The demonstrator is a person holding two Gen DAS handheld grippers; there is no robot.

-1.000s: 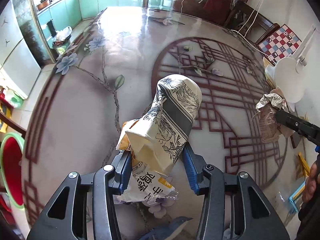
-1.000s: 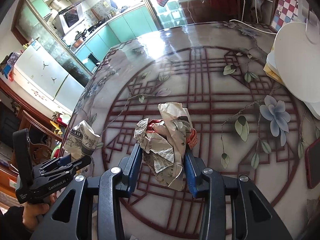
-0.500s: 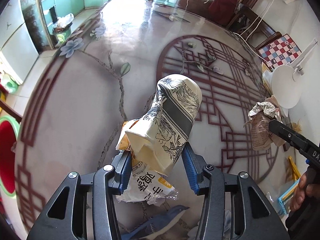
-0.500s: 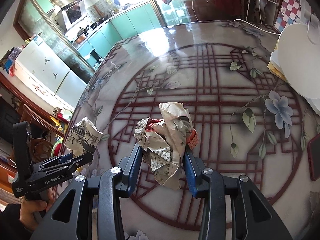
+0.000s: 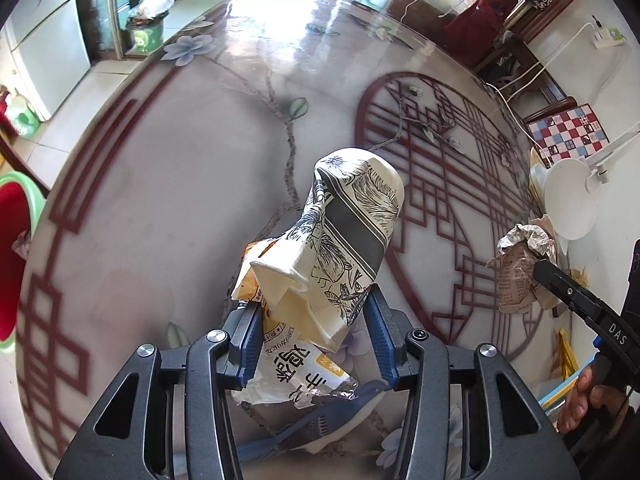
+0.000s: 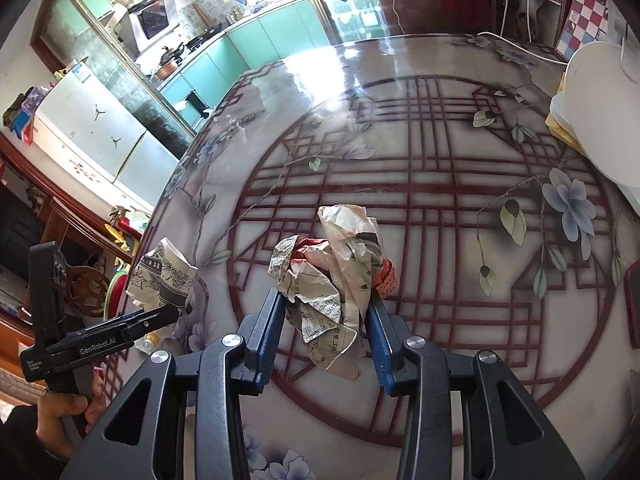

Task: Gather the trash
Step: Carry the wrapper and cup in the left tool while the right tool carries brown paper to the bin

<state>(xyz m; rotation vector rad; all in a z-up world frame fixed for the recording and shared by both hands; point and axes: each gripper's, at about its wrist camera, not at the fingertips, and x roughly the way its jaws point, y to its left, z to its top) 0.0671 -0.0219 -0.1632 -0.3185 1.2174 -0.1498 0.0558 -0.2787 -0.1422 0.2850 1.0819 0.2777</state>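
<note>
The left tool (image 5: 314,338) is clamped on a crushed white paper cup printed with black line-drawn plants and a grey band (image 5: 344,236). A torn white and yellow snack wrapper with black Chinese characters (image 5: 288,376) is pinched in with it. The cup's base points up and away from the camera, and its flattened mouth sits low between the blue pads (image 5: 250,344). Cup and wrapper are held up above the round glossy bench with its dark red lattice pattern and painted flowers (image 5: 160,208). The same bundle shows small at the left of the right wrist view.

The right tool (image 6: 326,320) is closed on a crumpled wad of printed newspaper (image 6: 340,264), with a scrap of red material (image 6: 386,280) poking out on its right side. This wad also appears to be held above the bench (image 6: 440,184), over the lattice circle, though whether its lowest fold touches the surface cannot be told.

At the bench's far right edge lies a round white disc (image 6: 608,112) on some yellowish sheets (the left view shows it fixed to a white arm). A dark red phone-like slab (image 6: 632,304) lies near the right rim. Off the bench's left side, in the left view, stands a green-rimmed red basin (image 5: 16,256).
</note>
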